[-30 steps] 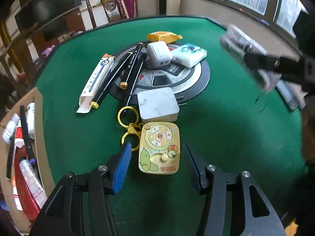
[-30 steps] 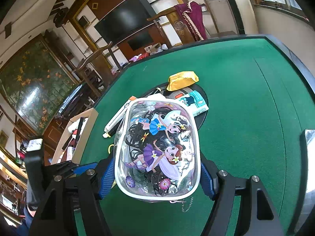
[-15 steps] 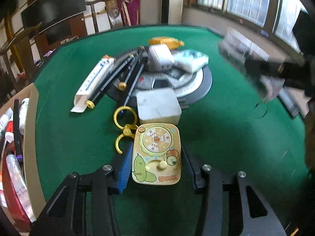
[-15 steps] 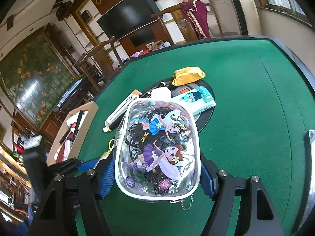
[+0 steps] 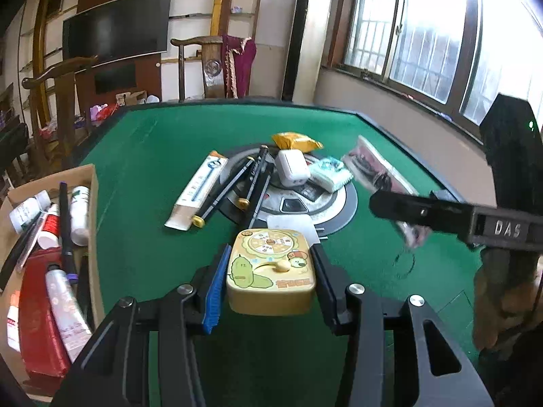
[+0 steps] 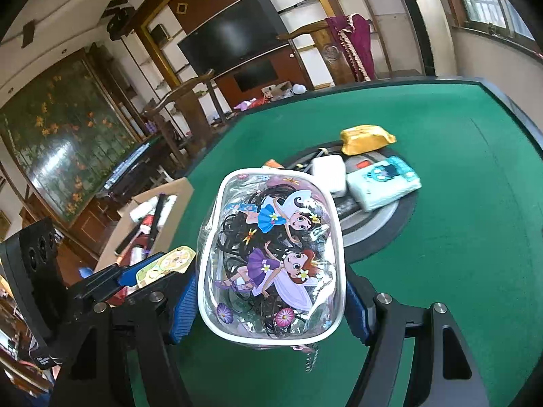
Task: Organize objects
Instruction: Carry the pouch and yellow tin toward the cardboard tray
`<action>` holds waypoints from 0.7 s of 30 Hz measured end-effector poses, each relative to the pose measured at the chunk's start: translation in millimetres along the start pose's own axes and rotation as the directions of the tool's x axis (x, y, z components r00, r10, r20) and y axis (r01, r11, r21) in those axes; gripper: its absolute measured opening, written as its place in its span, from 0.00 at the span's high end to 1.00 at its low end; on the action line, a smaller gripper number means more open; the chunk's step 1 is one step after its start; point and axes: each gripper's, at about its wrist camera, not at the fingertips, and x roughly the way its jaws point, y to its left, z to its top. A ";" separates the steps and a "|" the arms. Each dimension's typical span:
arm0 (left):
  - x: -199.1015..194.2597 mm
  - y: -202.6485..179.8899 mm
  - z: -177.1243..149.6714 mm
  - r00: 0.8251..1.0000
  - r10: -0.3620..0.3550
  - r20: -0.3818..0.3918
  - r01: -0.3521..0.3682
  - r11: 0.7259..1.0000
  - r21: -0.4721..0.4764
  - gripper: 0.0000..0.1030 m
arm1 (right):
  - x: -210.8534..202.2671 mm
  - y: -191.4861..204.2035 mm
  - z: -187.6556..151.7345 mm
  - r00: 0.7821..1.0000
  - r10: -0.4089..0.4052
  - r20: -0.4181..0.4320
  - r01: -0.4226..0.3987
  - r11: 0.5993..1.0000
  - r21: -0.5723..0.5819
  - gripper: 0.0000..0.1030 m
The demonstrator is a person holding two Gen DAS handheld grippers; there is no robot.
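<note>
My left gripper (image 5: 269,285) is shut on a yellow cartoon toy box (image 5: 270,273) and holds it above the green table (image 5: 146,176). It also shows in the right wrist view (image 6: 166,264). My right gripper (image 6: 271,302) is shut on a clear pouch (image 6: 271,257) printed with cartoon girls and holding dark hair ties. The pouch shows at the right of the left wrist view (image 5: 376,176), raised above the table.
A cardboard box (image 5: 86,183) with tubes and bottles stands at the table's left. On a round black disc (image 5: 342,210) lie pens (image 5: 251,183), a white charger (image 5: 292,168), a tissue pack (image 5: 329,178) and a yellow packet (image 5: 295,140). A toothpaste carton (image 5: 197,191) lies beside it.
My left gripper closed on the yellow toy box and lifted it off the table. The right gripper kept hold of the pouch and shifted slightly.
</note>
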 end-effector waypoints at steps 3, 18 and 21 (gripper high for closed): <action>-10.7 7.7 1.1 1.000 0.000 0.018 0.001 1.000 -0.013 0.56 | 3.4 9.0 -0.1 1.000 0.023 0.001 -0.023 1.000 0.012 0.26; -53.7 35.0 8.1 0.995 0.018 0.094 -0.012 0.998 -0.063 0.56 | 20.5 52.0 -4.7 0.996 0.092 -0.019 -0.092 0.996 -0.001 0.26; -63.9 42.4 8.0 0.994 0.029 0.105 -0.021 0.997 -0.073 0.56 | 25.9 64.7 -4.6 0.994 0.105 -0.029 -0.105 0.994 -0.015 0.25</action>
